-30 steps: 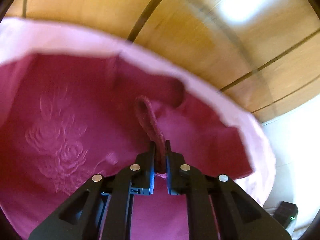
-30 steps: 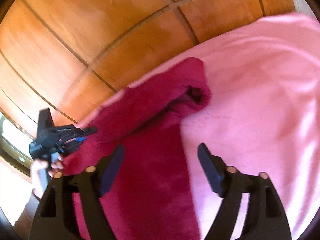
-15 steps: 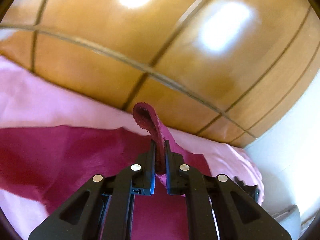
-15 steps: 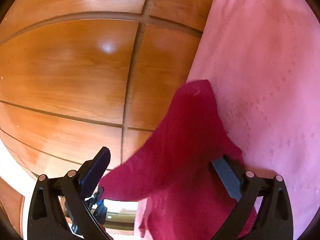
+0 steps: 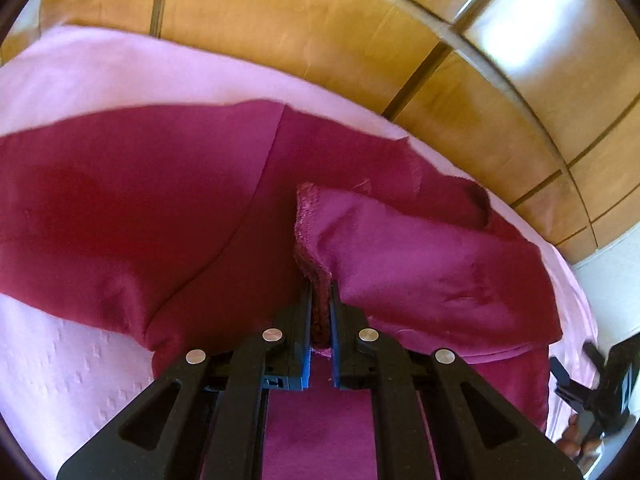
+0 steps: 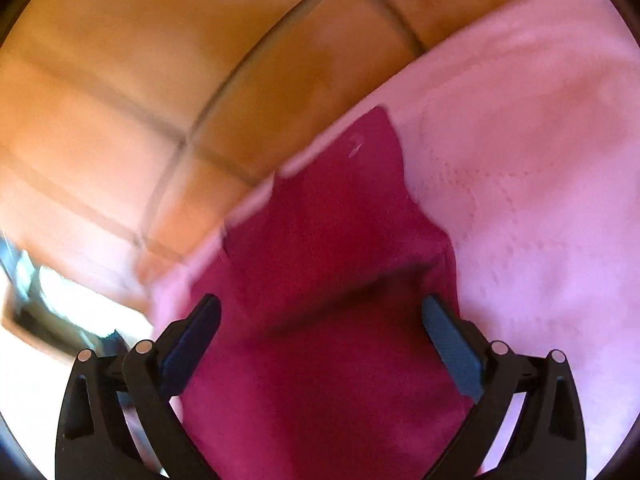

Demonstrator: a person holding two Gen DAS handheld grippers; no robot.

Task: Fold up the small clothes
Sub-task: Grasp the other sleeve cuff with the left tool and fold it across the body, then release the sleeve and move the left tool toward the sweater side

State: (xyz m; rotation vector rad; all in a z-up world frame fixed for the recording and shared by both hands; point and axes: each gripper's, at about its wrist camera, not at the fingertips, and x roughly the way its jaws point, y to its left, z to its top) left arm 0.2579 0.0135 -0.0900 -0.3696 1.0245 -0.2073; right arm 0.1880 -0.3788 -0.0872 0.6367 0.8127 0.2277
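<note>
1. Two tongs over one dark red garment [image 5: 120, 208], spread on a pink cover [image 5: 100, 76].
2. Left tongs [image 5: 321, 292]: clenched on a thick hemmed edge of the garment, pinched between the pads and standing up just beyond the tips.
3. From that pinched edge, a fold of cloth lifted and laid over to the right, lighter side up, resting on the rest of the garment.
4. Right tongs [image 6: 320, 320]: wide apart and closing a little, garment beneath and between the two blue pads [image 6: 452, 344], neither pad pressing on it; view blurred.
5. Garment in the right wrist view [image 6: 328, 240]: a pointed corner reaching toward the far edge of the pink cover [image 6: 520, 160], a crease running across just ahead of the pads.
6. Wooden panelling [image 5: 320, 20] with dark seams behind the cover in both views.
7. Right tongs also glimpsed at the lower right edge of the left wrist view [image 5: 600, 384], with fingertips of a hand [image 5: 576, 440] below.
</note>
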